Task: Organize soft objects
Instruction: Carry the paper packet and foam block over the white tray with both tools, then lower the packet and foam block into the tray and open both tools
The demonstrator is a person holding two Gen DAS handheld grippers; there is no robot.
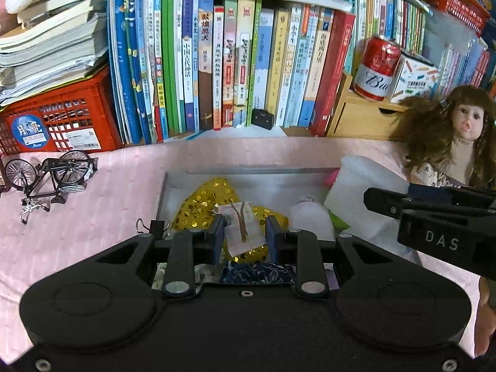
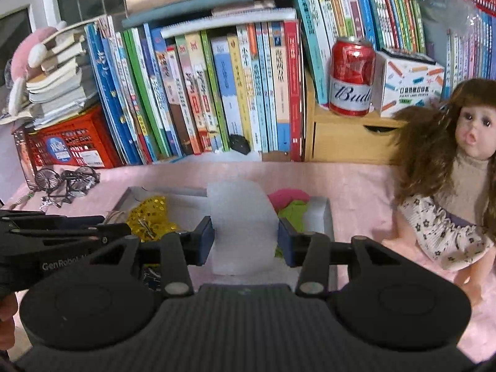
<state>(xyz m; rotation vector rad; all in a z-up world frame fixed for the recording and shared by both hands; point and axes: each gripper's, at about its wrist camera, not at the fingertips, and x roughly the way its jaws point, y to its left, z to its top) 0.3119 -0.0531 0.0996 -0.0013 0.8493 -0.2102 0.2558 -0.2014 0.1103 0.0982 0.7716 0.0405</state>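
So both tools are hanging over the grey tray on the pink bench, and my read is we're mid drop-off: two soft things getting carried in to join the pile.

The right tool is clamped on a white foam block, pads pressing its two sides, block standing upright over the tray's middle. The left tool is pinched nearly closed on what looks like a small pale packet with a brown twig-like strip on it. I can't tell for sure that the pads really press it rather than just frame it, but that's how it reads.

Already in the tray: a gold sequin pouch at about 10 o'clock from the left tool, something pink and green at 1 o'clock from the right tool, and dark blue patterned cloth near the close edge.

Next move, I'd guess: lower each into a free spot and let go. The foam is bulky and squishy, so it might tip onto the pink-green stuff. The doll sits outside at 3 o'clock.
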